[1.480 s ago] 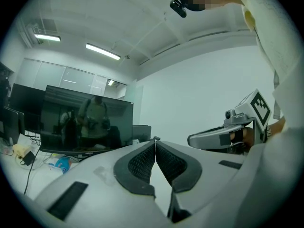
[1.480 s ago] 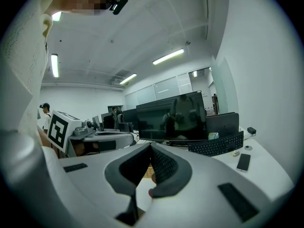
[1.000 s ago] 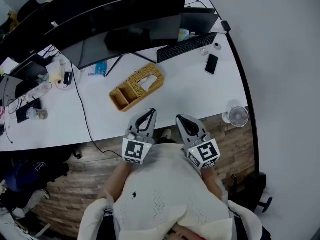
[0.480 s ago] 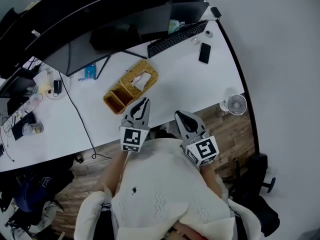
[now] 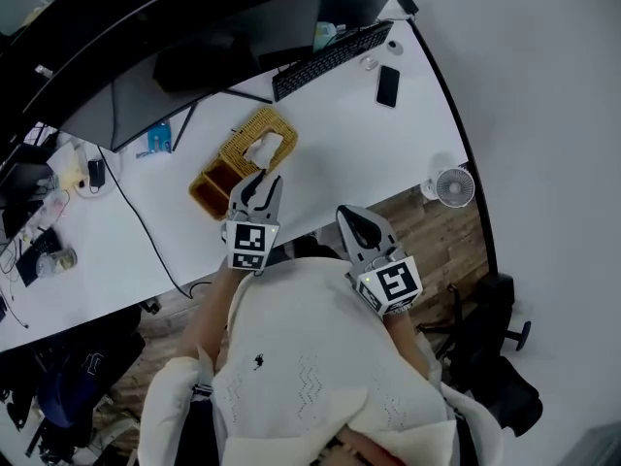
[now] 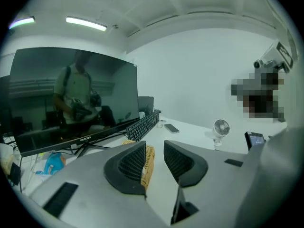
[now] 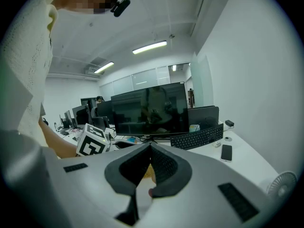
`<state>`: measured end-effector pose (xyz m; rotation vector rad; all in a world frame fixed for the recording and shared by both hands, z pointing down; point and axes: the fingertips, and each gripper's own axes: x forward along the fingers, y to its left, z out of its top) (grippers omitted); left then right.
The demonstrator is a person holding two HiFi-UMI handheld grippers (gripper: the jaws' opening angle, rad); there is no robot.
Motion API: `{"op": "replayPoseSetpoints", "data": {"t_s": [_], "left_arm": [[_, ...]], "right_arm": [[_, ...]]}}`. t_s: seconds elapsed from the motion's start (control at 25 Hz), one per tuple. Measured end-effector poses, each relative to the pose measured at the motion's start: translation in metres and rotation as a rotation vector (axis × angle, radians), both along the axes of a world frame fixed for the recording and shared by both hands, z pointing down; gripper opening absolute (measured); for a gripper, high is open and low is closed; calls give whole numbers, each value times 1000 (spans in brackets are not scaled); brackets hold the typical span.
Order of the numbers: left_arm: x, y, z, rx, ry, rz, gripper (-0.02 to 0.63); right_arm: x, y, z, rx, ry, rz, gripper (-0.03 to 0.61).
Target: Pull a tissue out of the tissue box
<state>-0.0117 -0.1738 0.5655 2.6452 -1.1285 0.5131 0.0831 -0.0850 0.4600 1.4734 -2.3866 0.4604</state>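
Left gripper (image 5: 259, 181): grey plastic jaws with ribbed black pads, apart. They have just been opening and nothing sits between the pads. In the left gripper view (image 6: 154, 144) the gap frames a strip of the golden woven-wicker rectangular tissue box (image 6: 148, 163), which lies beyond the tips and is not touched.

Right gripper (image 5: 349, 216): jaw tips closed together with nothing clamped, confirmed in the right gripper view (image 7: 150, 147). It is held over the desk edge, well apart from the box.

The wicker box (image 5: 236, 156) lies diagonally on the smooth white curved desk (image 5: 369, 153), just ahead of the left gripper's tips. A crumpled white tissue (image 5: 264, 149) pokes up from its top opening. The box's near end looks like an open compartment.

Also on the desk:
- flat black keyboard (image 5: 330, 58)
- glossy black slab phone (image 5: 387, 86) beside the keyboard
- small round white fan (image 5: 449, 184) at the desk's right rim
- wide dark monitor (image 5: 194, 27) on a thin-legged stand behind the box

Brown wood-plank floor (image 5: 441, 236) below.
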Motion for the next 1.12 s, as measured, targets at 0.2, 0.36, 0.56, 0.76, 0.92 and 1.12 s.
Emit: {"op": "replayPoseSetpoints", "data": {"t_s": [0.2, 0.36, 0.56, 0.76, 0.92, 1.12], "left_arm": [[-6, -9, 26, -50, -52, -6, 118], [-8, -13, 47, -87, -98, 0, 118], [-5, -16, 73, -117, -162, 19, 133], [-4, -24, 86, -99, -246, 22, 138], [-3, -28, 99, -98, -312, 36, 140], [-11, -38, 107, -104, -342, -12, 95]], "right_arm": [[-1, -2, 5, -20, 8, 16, 2], [4, -2, 9, -38, 14, 42, 2], [9, -1, 14, -56, 17, 75, 2], [12, 1, 18, -73, 15, 109, 2], [14, 3, 20, -81, 25, 134, 2], [18, 11, 23, -85, 25, 169, 2]]}}
